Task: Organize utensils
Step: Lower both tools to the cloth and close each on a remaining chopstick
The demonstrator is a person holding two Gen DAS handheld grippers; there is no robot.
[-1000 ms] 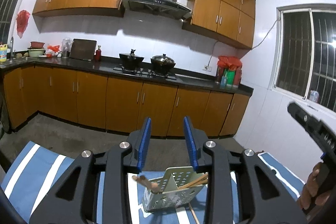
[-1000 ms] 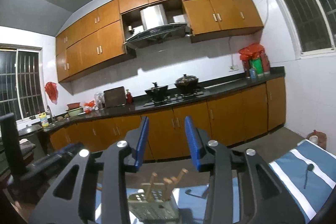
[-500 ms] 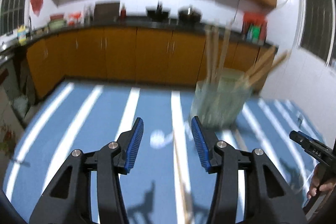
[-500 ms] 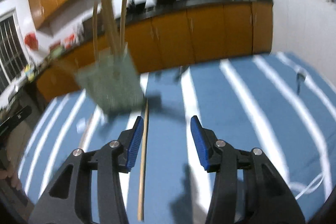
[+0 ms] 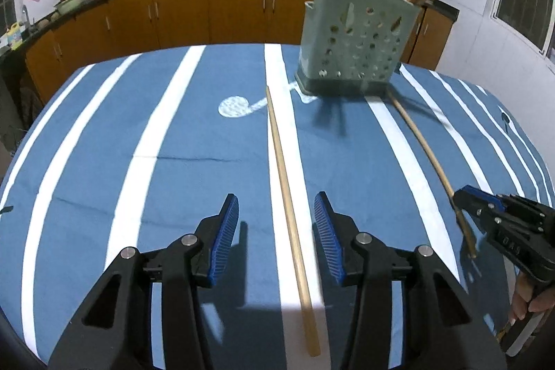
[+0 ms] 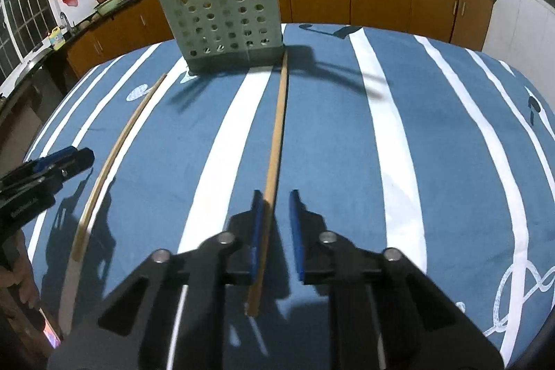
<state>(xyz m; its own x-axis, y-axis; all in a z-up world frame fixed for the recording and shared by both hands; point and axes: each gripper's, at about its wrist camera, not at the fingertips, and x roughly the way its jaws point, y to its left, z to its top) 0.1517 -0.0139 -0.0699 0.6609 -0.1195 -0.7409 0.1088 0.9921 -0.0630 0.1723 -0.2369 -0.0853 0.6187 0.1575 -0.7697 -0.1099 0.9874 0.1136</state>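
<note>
The right claw [image 6: 276, 196] has just been closing and is now clenched on the near end of a loose chopstick [image 6: 279, 127], which lies flat on the counter cloth [image 6: 347, 144] with its far tip almost touching the base of the holder [image 6: 222, 19]. The left claw [image 5: 275, 207] has just been opening and stands released, its blue ribbed pads astride a second chopstick [image 5: 284, 182] without touching it; that stick also lies on the cloth, pointing at the holder

The likely trouble is the grip itself. Each stick is a thin, smooth, pale wooden rod, and the right one sits hard against one pad rather than centred, close to its end — so I judge that it may swivel or slide out once lifted. The left pads could pinch the soft woven cloth along with the stick and drag the blue and white stripes into folds. The holder is a light, pale green plastic box pierced with round holes, already bristling with leaning sticks; a long rod swung in carelessly could knock it or catch on those inside
</note>
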